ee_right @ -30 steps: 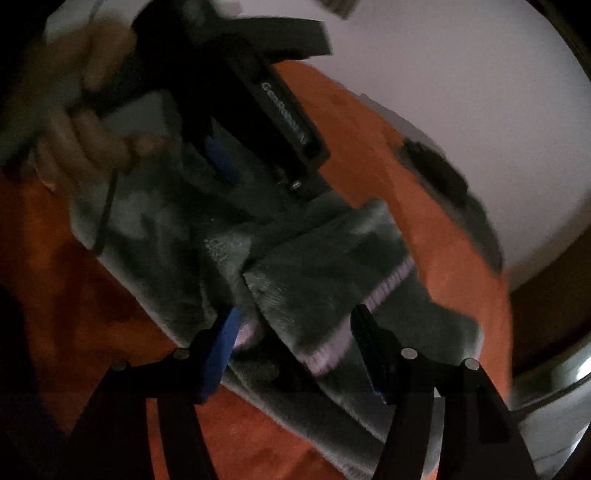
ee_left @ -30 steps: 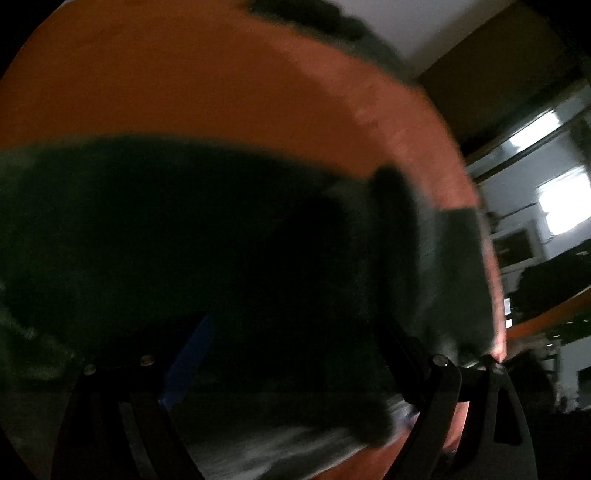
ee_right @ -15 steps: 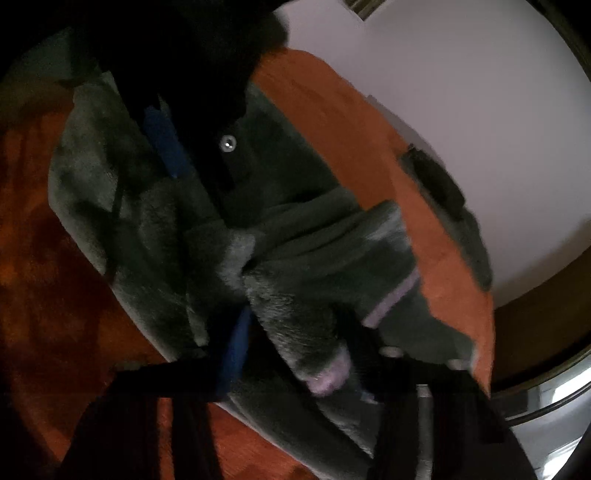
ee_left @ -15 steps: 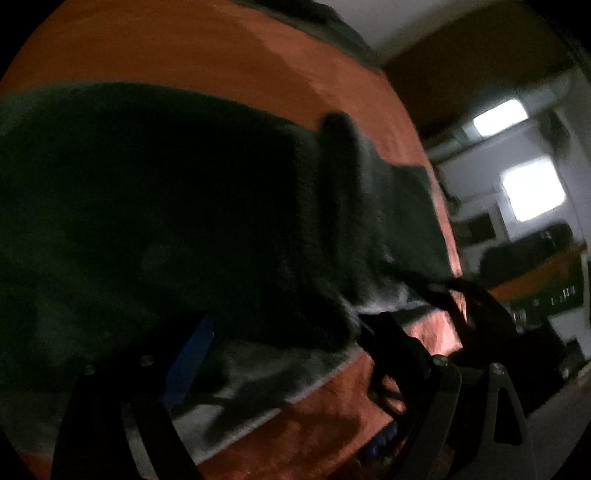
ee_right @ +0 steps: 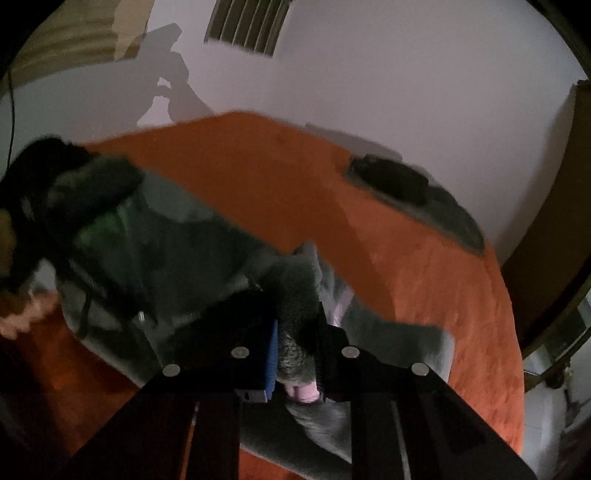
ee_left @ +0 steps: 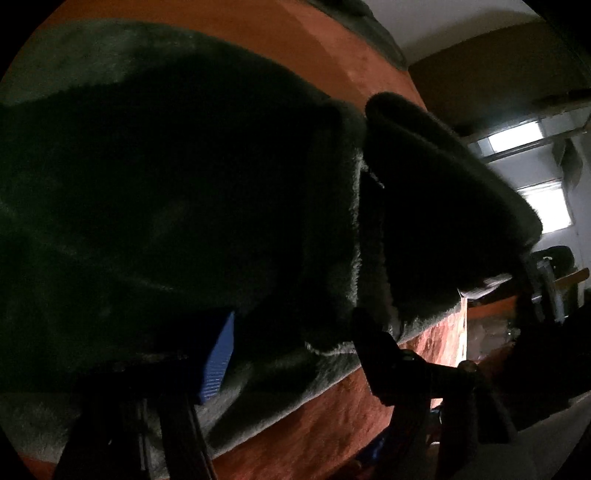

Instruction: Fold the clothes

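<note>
An orange bedspread (ee_right: 424, 266) covers a bed that stands against a pale wall (ee_right: 388, 74) with a slatted vent (ee_right: 247, 26) high up. A grey fleece garment (ee_right: 207, 254) lies spread across the spread; a second dark garment (ee_right: 399, 177) lies near the far edge, well apart. The right gripper (ee_right: 295, 350) has its fingers closing on a bunched fold of the fleece with a pink trim, the pads pressing it from both sides. The left gripper (ee_left: 295, 343) is closing too, with the fleece lying between its fingers, though the dim view does not show them pressing it. Bright windows (ee_left: 546, 206) show at the room's side.
</note>
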`<action>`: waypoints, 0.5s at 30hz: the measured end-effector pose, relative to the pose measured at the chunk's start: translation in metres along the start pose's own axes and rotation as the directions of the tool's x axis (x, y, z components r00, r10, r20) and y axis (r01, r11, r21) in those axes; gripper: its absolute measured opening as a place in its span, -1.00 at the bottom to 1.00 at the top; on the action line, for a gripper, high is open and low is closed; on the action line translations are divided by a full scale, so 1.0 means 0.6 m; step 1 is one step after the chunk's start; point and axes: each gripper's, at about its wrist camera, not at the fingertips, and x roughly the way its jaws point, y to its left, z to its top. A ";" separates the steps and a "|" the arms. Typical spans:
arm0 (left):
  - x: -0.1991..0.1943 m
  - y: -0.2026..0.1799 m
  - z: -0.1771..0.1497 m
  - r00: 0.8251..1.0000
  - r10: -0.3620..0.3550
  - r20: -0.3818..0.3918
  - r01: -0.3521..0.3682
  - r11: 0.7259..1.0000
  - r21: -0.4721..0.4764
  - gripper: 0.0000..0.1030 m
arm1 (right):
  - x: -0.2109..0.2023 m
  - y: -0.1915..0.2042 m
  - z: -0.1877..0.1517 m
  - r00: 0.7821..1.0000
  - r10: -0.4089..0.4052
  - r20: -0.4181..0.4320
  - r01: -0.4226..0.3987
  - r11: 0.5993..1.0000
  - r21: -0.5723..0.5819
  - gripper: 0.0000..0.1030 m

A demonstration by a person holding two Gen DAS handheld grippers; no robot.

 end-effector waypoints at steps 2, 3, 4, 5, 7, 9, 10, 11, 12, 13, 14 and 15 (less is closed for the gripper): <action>-0.001 0.002 -0.003 1.000 -0.001 0.001 0.001 1.000 0.004 0.24 | -0.019 0.004 0.019 0.997 0.047 0.054 -0.047 0.999 0.006 -0.71; -0.002 0.004 -0.005 1.000 -0.006 0.002 0.006 1.000 0.001 0.24 | -0.024 0.009 0.026 0.994 0.074 0.079 -0.073 0.997 -0.011 -0.71; -0.004 0.006 -0.005 1.000 -0.011 0.004 0.011 1.000 -0.003 0.24 | -0.028 0.020 0.030 0.990 0.097 0.098 -0.094 0.995 -0.037 -0.71; -0.006 0.009 -0.006 1.000 -0.019 0.006 0.019 1.000 -0.011 0.24 | -0.029 0.044 0.029 0.990 0.108 0.094 -0.101 0.992 -0.081 -0.71; -0.012 0.015 -0.009 0.999 -0.034 0.011 0.034 0.999 -0.023 0.24 | -0.004 0.100 0.008 0.998 0.059 0.034 -0.051 0.979 -0.198 -0.71; -0.018 0.021 -0.011 0.999 -0.044 0.014 0.045 0.998 -0.038 0.24 | 0.034 0.148 -0.021 0.999 -0.003 -0.046 -0.011 0.952 -0.305 -0.71; -0.023 0.025 -0.012 0.999 -0.051 0.015 0.052 0.997 -0.049 0.24 | 0.050 0.165 -0.034 0.996 -0.019 -0.083 -0.009 0.943 -0.332 -0.71; -0.029 0.029 -0.012 0.998 -0.053 0.018 0.054 0.997 -0.057 0.24 | 0.060 0.173 -0.043 0.993 -0.013 -0.115 -0.025 0.946 -0.324 -0.71; -0.036 0.033 -0.012 0.998 -0.054 0.022 0.055 0.996 -0.064 0.24 | 0.071 0.178 -0.050 0.989 -0.004 -0.150 -0.043 0.949 -0.311 -0.71; -0.044 0.036 -0.010 0.998 -0.046 0.032 0.048 0.997 -0.068 0.24 | 0.081 0.183 -0.057 0.983 0.005 -0.185 -0.061 0.953 -0.297 -0.71; -0.053 0.038 -0.007 0.998 -0.035 0.042 0.038 0.997 -0.072 0.24 | 0.088 0.189 -0.061 0.979 0.009 -0.205 -0.070 0.954 -0.292 -0.68; -0.065 0.038 0.000 0.998 -0.029 0.061 0.033 0.997 -0.067 0.25 | 0.089 0.195 -0.061 0.978 0.005 -0.206 -0.068 0.951 -0.300 -0.65</action>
